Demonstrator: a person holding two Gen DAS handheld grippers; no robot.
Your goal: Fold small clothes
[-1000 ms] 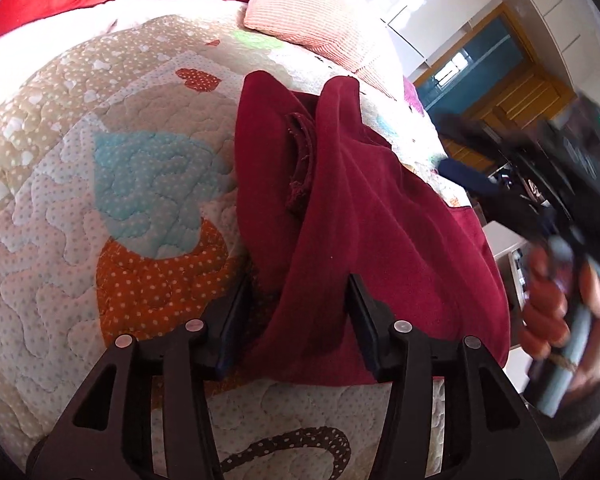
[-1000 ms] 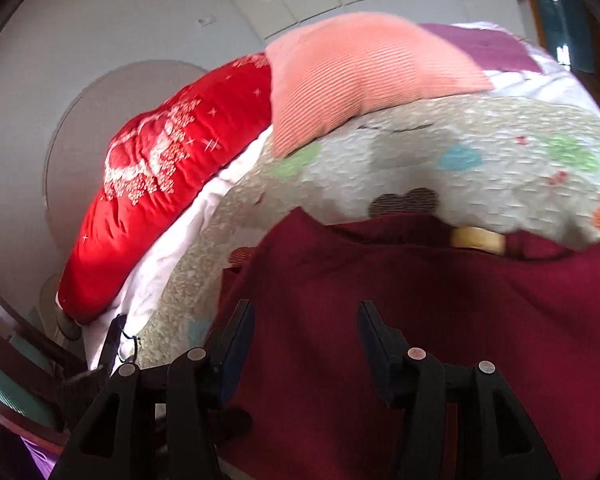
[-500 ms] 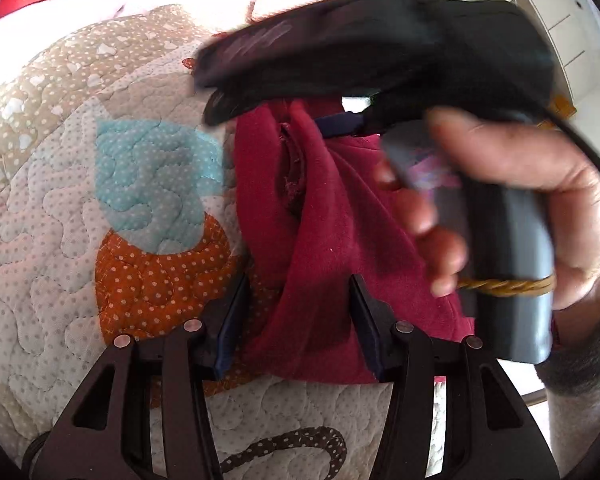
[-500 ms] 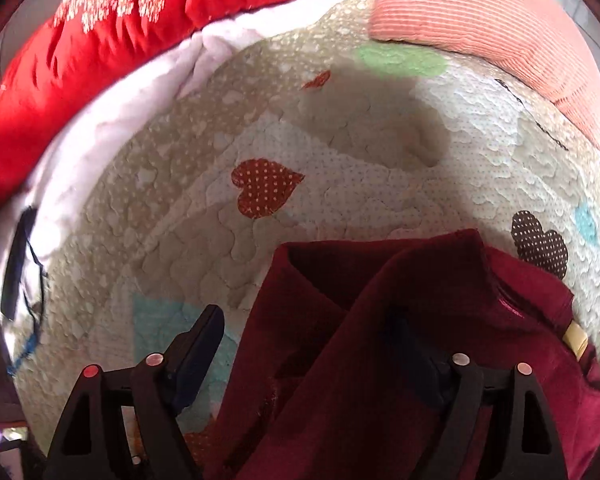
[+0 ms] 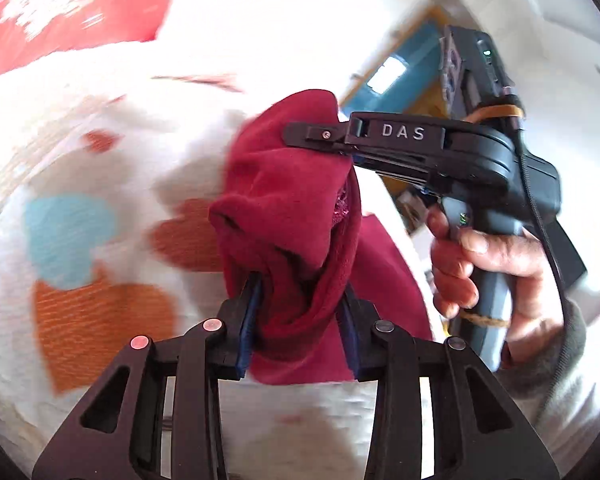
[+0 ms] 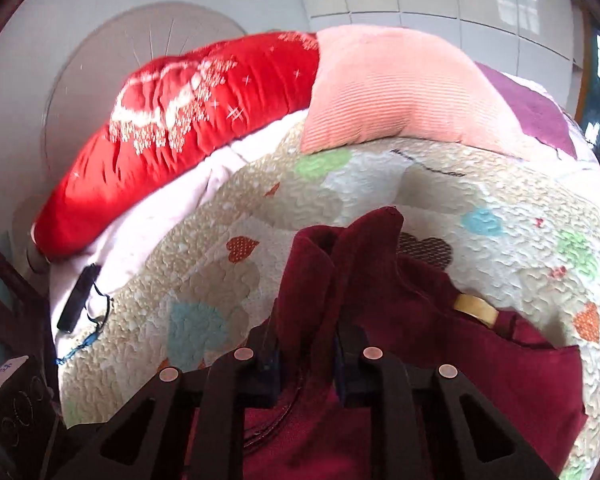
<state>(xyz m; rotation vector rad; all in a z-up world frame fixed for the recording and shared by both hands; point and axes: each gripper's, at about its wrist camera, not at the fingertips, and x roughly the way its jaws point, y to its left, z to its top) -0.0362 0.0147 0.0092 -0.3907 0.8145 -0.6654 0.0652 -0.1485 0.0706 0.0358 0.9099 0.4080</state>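
A dark red fleece garment (image 5: 296, 216) lies bunched on the quilted bed. My left gripper (image 5: 300, 316) is shut on a thick fold of it at its near edge. My right gripper (image 5: 316, 136), marked DAS, comes in from the right in the left wrist view and pinches the garment's raised top edge. In the right wrist view that gripper (image 6: 306, 344) is shut on an upright fold of the garment (image 6: 332, 264). A tan label (image 6: 474, 308) shows on the cloth to the right. The rest of the garment spreads to the right on the quilt.
The heart-patterned quilt (image 6: 480, 200) covers the bed. A pink ribbed pillow (image 6: 392, 92) and a red embroidered cushion (image 6: 188, 108) lie at the head. A black device with a cord (image 6: 78, 298) lies on the white sheet at the left edge.
Both grippers have closed on the garment: the right one moved onto its top edge and pinched it, and the cloth between them has lifted and bunched. The left view is now motion-blurred.
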